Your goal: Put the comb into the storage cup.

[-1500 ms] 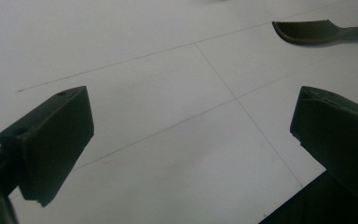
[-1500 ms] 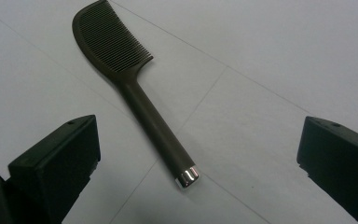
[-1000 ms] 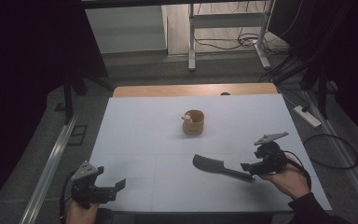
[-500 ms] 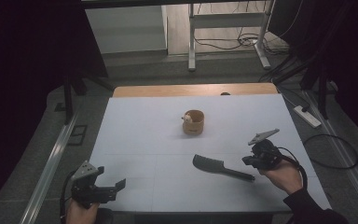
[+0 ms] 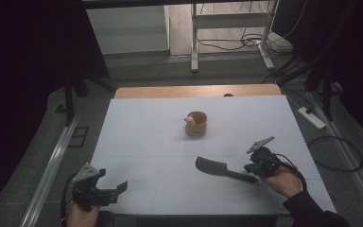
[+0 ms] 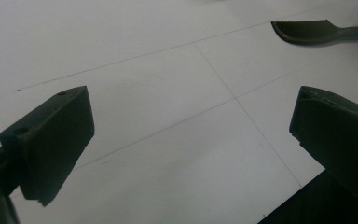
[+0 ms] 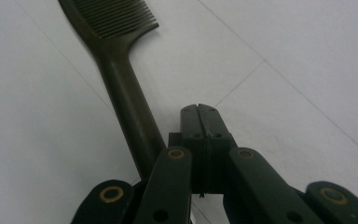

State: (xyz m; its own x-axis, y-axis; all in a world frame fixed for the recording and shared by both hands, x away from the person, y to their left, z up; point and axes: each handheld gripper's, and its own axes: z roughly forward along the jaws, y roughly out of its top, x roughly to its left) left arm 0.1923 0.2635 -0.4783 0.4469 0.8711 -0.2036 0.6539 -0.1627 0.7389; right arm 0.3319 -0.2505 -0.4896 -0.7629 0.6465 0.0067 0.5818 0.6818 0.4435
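A: Where is the dark comb lying?
B: It lies flat on the white bench, at the near right. Its toothed head points left, and its handle runs right, toward the right hand-held gripper.
A: Does that hand-held gripper hold the comb?
B: No. In the right gripper view the jaws are pressed together with nothing between them, and the comb handle passes just beside them, on their left.
A: And the left hand-held gripper?
B: It is at the near left corner of the bench, with its jaws wide apart and holding nothing.
A: What else stands on the bench?
B: A small round wooden cup stands upright near the middle, well apart from the comb.
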